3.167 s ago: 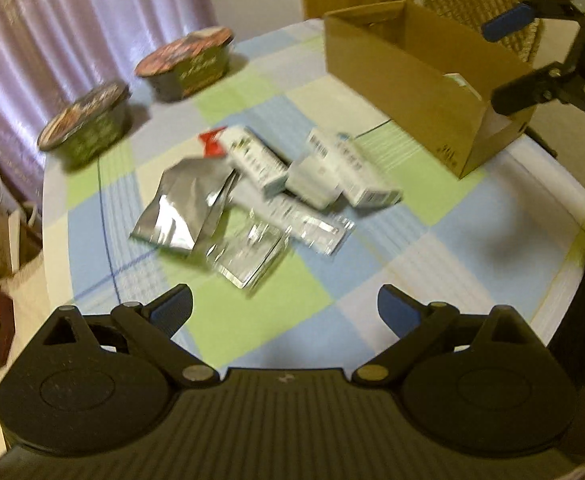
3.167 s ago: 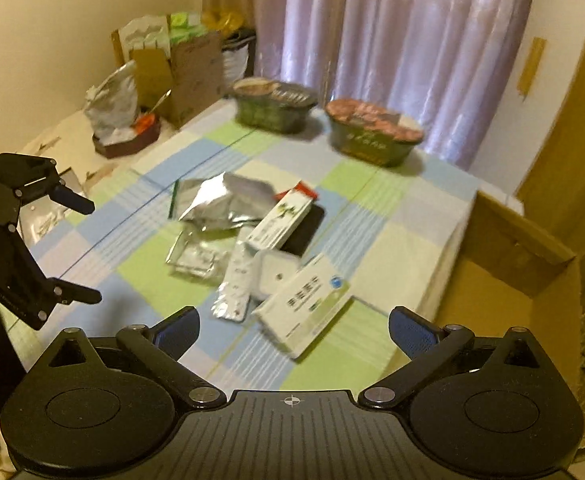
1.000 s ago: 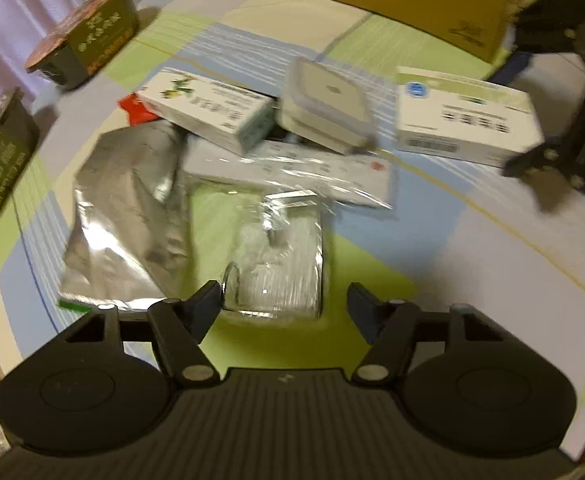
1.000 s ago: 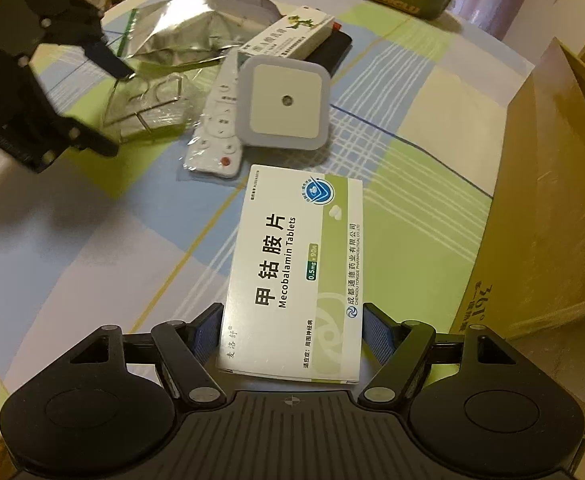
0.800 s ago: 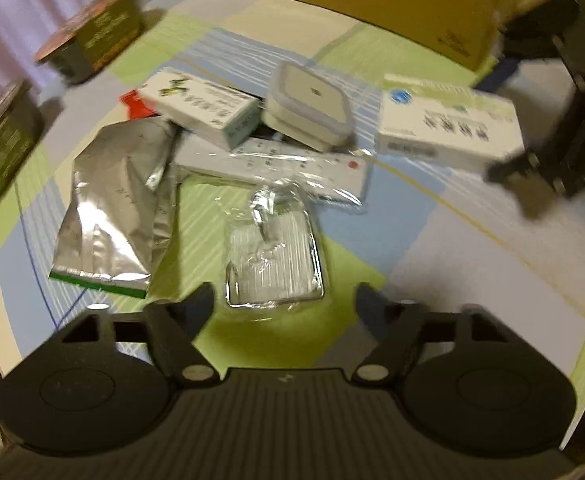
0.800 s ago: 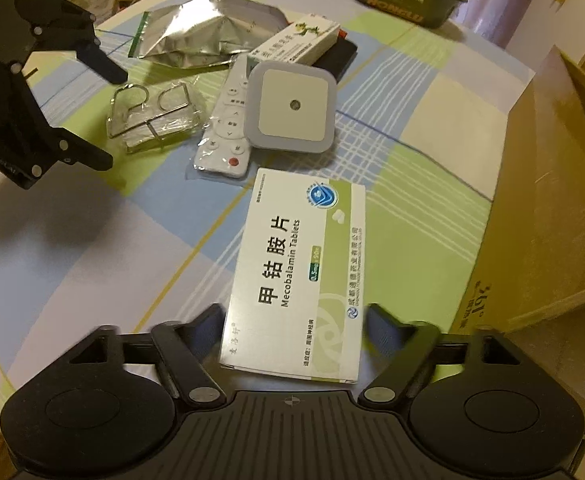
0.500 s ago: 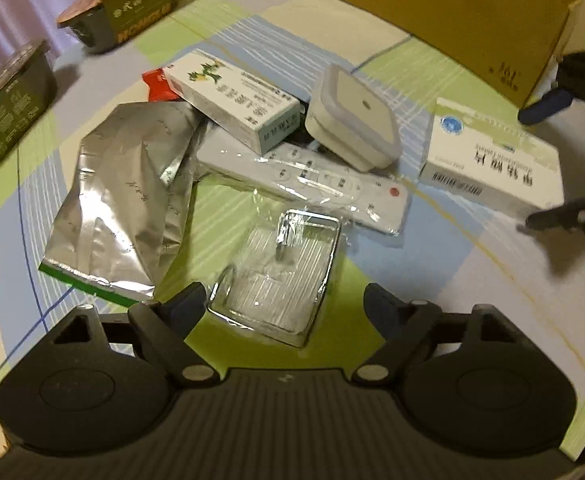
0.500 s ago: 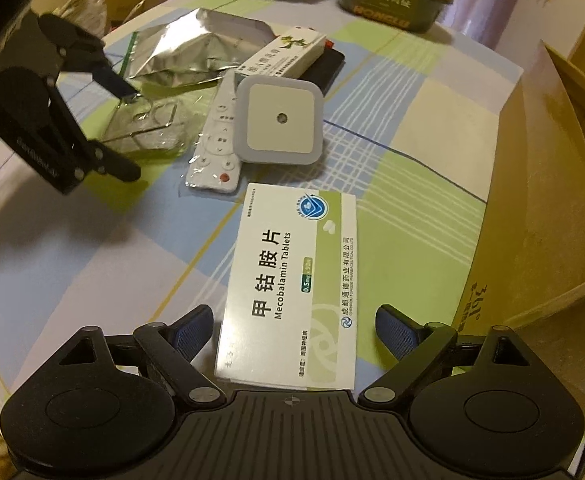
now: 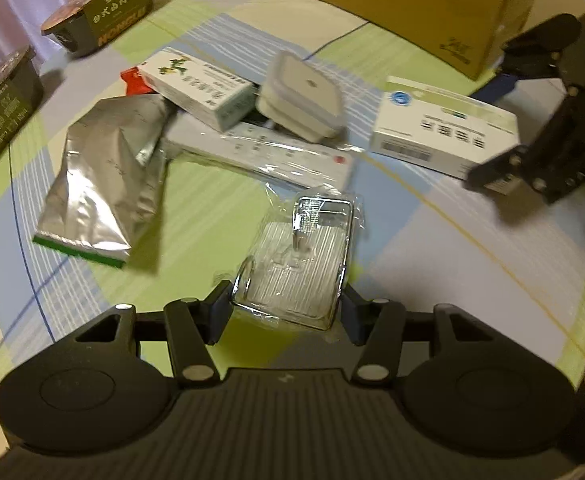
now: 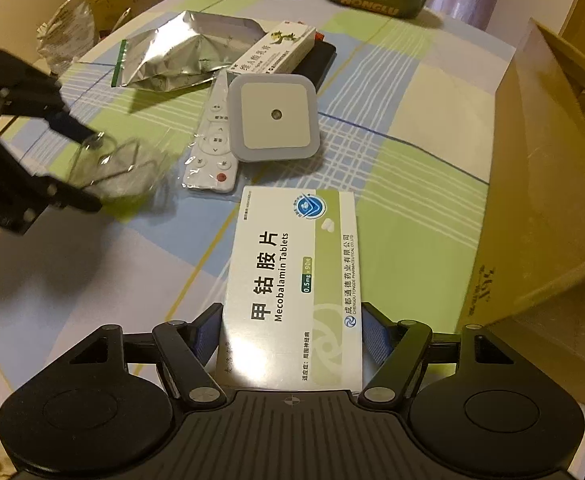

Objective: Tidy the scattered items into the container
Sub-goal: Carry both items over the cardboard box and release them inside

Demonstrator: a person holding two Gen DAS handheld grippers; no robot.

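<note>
My two claws stood apart half a second ago; now both have closed, which I take to mean two lifts are ready at once. The large brown cardboard box [image 10: 552, 184] waits on the checked tablecloth [image 10: 412, 168] just to my right, its inside mostly hidden from me, so I cannot tell what it holds. My right claw [image 10: 290, 330] is clamped on the white-and-green tablet carton [image 10: 292, 280]; my left claw [image 9: 286, 312] pinches the plastic-wrapped metal wire rack [image 9: 296, 268]; the silver foil pouch [image 9: 104, 184] and square white plug-in light [image 9: 300, 92] lie loose beyond.
</note>
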